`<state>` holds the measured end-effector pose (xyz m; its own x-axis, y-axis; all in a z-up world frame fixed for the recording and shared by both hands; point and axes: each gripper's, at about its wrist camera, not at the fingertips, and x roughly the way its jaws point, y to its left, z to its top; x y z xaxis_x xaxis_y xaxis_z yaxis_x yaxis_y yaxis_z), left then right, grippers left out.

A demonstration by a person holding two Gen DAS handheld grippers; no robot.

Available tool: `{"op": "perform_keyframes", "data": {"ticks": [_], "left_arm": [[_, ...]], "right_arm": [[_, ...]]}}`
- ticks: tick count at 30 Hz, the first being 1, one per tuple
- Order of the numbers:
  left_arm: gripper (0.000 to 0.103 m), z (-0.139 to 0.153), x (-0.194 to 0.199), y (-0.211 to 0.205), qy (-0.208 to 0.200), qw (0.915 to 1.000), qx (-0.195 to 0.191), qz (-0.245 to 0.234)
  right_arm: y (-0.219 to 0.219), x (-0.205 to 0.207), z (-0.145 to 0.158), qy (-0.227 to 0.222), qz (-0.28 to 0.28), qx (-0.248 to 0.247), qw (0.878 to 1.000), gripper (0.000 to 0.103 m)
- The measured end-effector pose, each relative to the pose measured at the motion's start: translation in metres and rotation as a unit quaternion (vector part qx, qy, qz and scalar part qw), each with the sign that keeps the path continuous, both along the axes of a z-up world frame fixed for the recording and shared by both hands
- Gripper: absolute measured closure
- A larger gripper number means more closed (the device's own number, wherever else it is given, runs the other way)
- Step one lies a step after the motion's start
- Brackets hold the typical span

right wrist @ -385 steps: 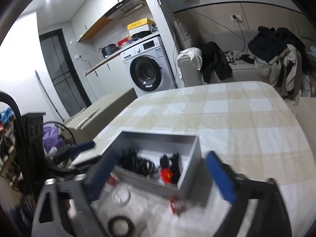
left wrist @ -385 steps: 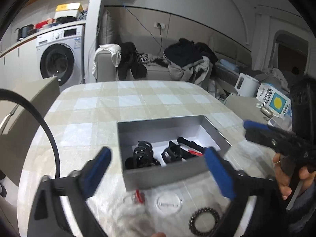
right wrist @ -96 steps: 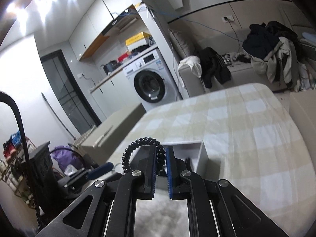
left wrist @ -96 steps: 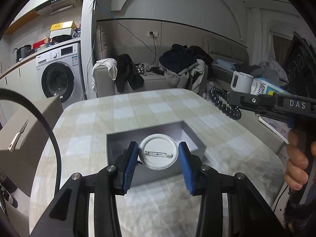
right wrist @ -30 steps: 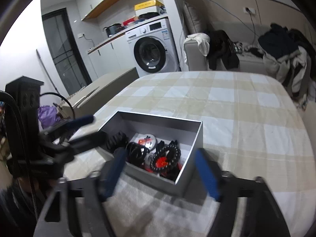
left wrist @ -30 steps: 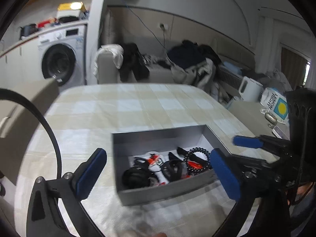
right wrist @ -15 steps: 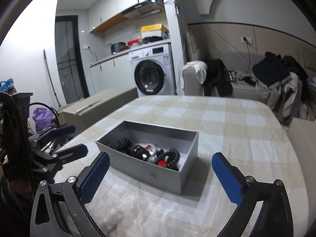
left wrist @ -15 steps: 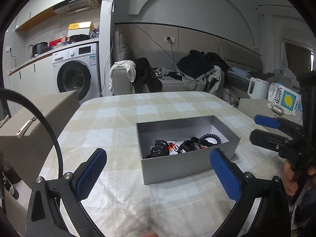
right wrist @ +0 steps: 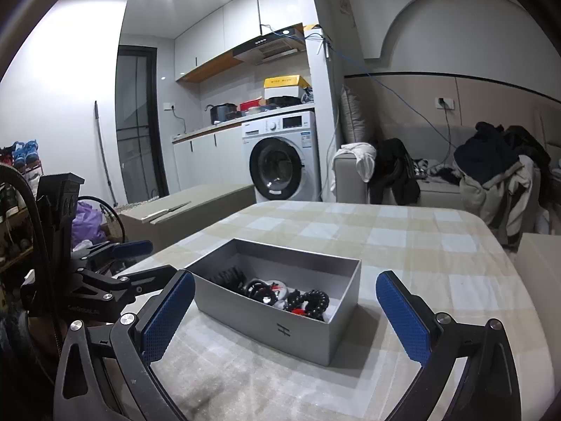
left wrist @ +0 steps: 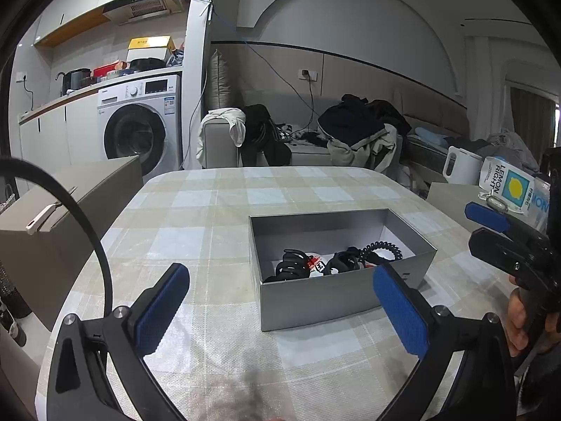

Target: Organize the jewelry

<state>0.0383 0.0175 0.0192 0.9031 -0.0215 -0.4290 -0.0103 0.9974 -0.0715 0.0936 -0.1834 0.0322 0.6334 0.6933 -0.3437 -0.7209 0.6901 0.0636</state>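
A checked tablecloth (left wrist: 217, 210) covers the table. Beyond the table's far edge stands a grey sofa (left wrist: 224, 140) heaped with dark clothes (left wrist: 354, 122). Left of the sofa is a white washing machine (left wrist: 140, 122) with a yellow box (left wrist: 150, 44) above it. Right of the table sit a white kettle (left wrist: 459, 168) and a lemon carton (left wrist: 508, 186).

"LEMON RIGHT" is read in dark letters on a white carton (left wrist: 508, 189) bearing a yellow lemon disc, at the right edge of the left wrist view. Markings on the washing machine (right wrist: 284, 154) and the grey box (right wrist: 280, 315) are too small to be read.
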Motion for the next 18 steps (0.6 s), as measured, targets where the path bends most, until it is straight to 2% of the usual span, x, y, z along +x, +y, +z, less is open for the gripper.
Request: {"op": "perform_keyframes", "data": {"ticks": [10, 18], "left_arm": [[0.001, 0.0002, -0.0025, 0.0014, -0.005, 0.9999, 0.004, 0.009], [0.001, -0.0001, -0.0003, 0.0005, 0.000, 0.9999, 0.004, 0.012]], "right_arm": [[-0.0037, 0.0008, -0.0004, -0.003, -0.009, 0.005, 1.000, 0.000], [0.0027, -0.0044, -0.0011, -0.019, -0.013, -0.014, 1.000, 0.000]]}}
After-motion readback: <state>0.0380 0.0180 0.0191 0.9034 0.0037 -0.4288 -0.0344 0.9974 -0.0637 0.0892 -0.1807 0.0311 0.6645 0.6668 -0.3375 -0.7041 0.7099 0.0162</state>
